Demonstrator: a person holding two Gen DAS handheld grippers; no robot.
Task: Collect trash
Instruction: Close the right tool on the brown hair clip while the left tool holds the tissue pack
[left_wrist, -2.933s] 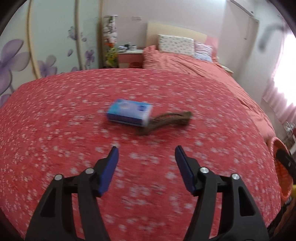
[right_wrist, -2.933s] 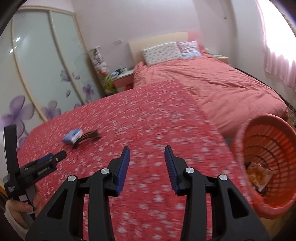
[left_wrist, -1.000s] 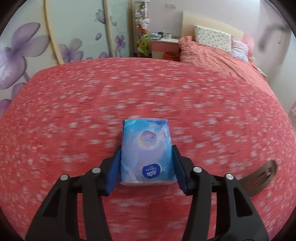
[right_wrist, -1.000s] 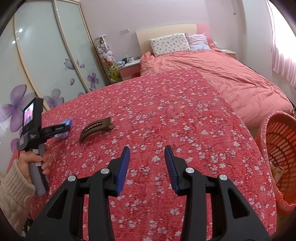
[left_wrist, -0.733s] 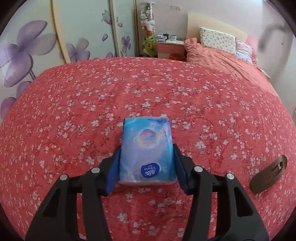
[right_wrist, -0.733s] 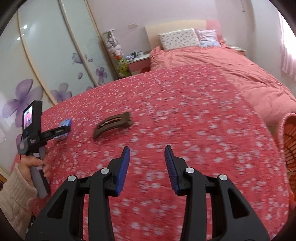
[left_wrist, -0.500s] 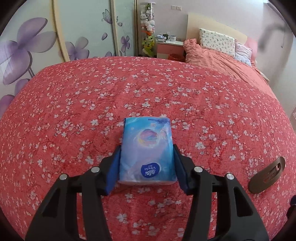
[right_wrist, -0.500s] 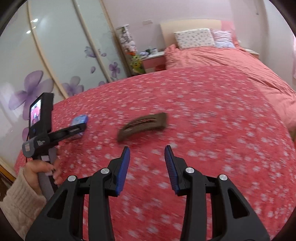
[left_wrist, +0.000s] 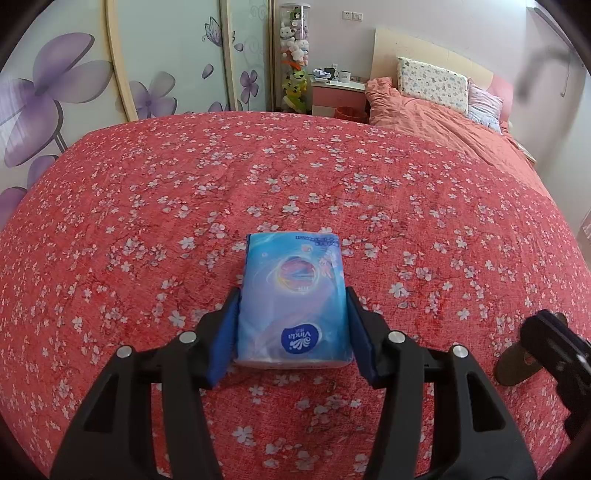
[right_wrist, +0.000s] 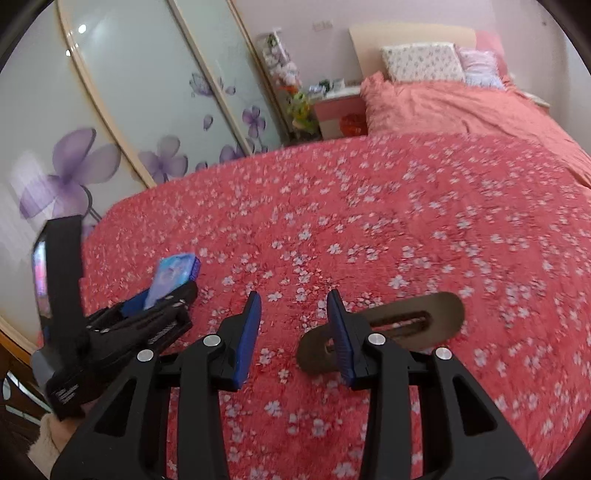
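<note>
A blue tissue pack (left_wrist: 293, 301) sits between the blue pads of my left gripper (left_wrist: 293, 332), which is shut on it on the red flowered bedspread (left_wrist: 258, 177). The pack (right_wrist: 173, 275) and the left gripper (right_wrist: 155, 314) also show at the left of the right wrist view. A brown hair clip (right_wrist: 406, 319) lies on the bedspread just right of my right gripper (right_wrist: 294, 325), which is open and empty; its right finger overlaps the clip's left end. The clip (left_wrist: 513, 363) shows at the right edge of the left wrist view, partly behind the right gripper's tip (left_wrist: 550, 341).
A pink bed with pillows (left_wrist: 428, 79) stands at the back right. A pink nightstand (left_wrist: 334, 96) and a clear tower of plush toys (left_wrist: 293, 59) stand at the back. Sliding wardrobe doors with purple flowers (right_wrist: 110, 129) line the left side.
My left gripper has closed on the tissue pack and keeps hold of it. My right gripper has swung left and down from the basket side to the hair clip.
</note>
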